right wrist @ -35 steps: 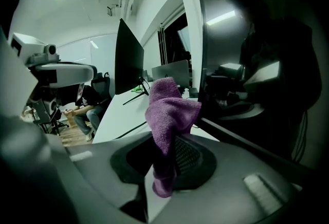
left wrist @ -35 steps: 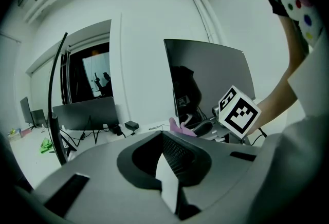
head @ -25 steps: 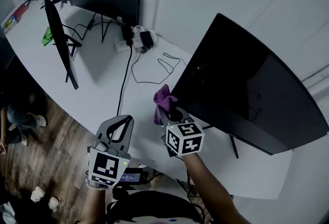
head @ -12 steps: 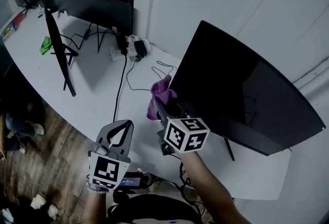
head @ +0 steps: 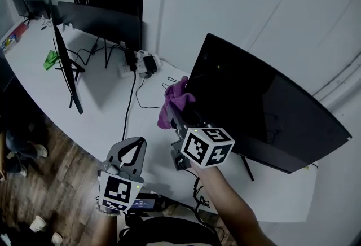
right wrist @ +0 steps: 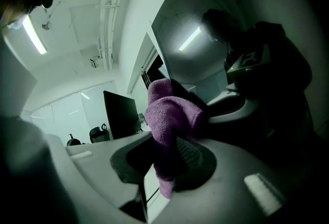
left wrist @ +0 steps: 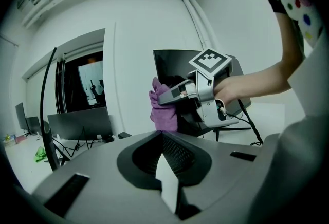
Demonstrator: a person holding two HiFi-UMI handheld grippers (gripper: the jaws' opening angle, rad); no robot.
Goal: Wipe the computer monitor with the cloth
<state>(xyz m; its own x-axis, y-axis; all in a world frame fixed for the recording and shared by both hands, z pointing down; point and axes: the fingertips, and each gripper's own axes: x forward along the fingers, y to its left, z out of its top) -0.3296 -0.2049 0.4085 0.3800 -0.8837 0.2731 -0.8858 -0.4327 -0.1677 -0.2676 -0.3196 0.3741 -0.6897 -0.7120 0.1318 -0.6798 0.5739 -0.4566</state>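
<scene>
A long white tabletop [head: 101, 109] curves along the wall, with a wooden floor [head: 51, 166] below its near side. Three monitors show clearly on it. The largest, nearest one is the dark monitor [head: 265, 109] to be wiped. It stands on a thin leg stand [head: 246, 166]. Its long side runs level, from its left end near the middle of the tabletop out to the right. The screen is black and faces the person, leaning a little back. A second monitor [head: 98, 19] stands further left against the wall, and a third monitor [head: 65, 64] is seen almost edge-on, as a thin dark blade.

There are two claws, one in each hand. The right claw [head: 175, 112] points up and away, toward the left end of the big screen. It is closed tight on one purple cloth [head: 172, 101], which bunches above the jaws. In the right gripper view the cloth [right wrist: 169, 115] hangs down between the jaws, and the screen fills the space just beside it. I cannot tell if the two touch.

The left claw [head: 131, 152] is held lower, near the tabletop edge, well apart from the monitor. Its jaws are pressed together with nothing between them.

Smaller things lie far back: a power strip [head: 138, 64] with black cables [head: 132, 92], and one green thing [head: 51, 60].
</scene>
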